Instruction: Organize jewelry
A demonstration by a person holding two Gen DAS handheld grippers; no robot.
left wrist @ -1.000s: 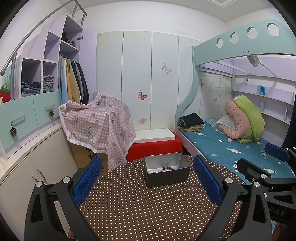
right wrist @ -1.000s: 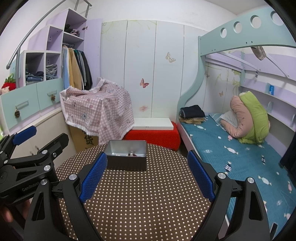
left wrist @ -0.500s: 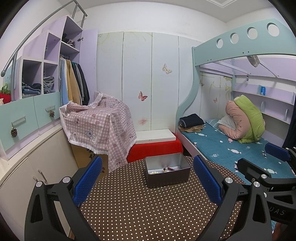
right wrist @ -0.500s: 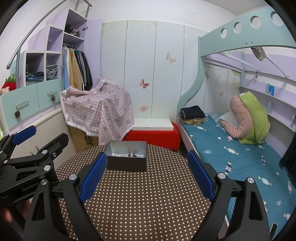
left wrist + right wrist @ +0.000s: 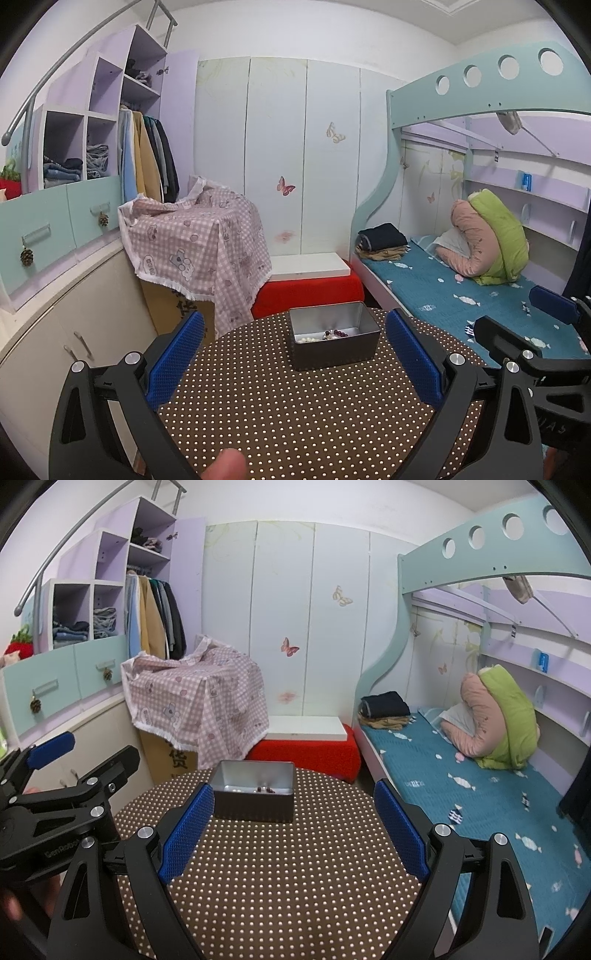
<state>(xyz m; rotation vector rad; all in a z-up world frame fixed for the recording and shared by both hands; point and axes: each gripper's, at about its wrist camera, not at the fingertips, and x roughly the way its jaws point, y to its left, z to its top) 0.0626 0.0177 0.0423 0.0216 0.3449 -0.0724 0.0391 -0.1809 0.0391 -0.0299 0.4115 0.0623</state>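
Grippers (image 5: 295, 350) apart, tin (image 5: 334, 354) holds beads (image 5: 325, 336)

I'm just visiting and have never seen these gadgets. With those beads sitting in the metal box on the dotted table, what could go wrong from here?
1. The beads lie tangled in a corner of the deep metal box; wide pads may struggle to pick one strand.
2. The box looks light and sits loose on the dotted tablecloth, so a push from the open left tool or right tool might slide it toward the far edge.
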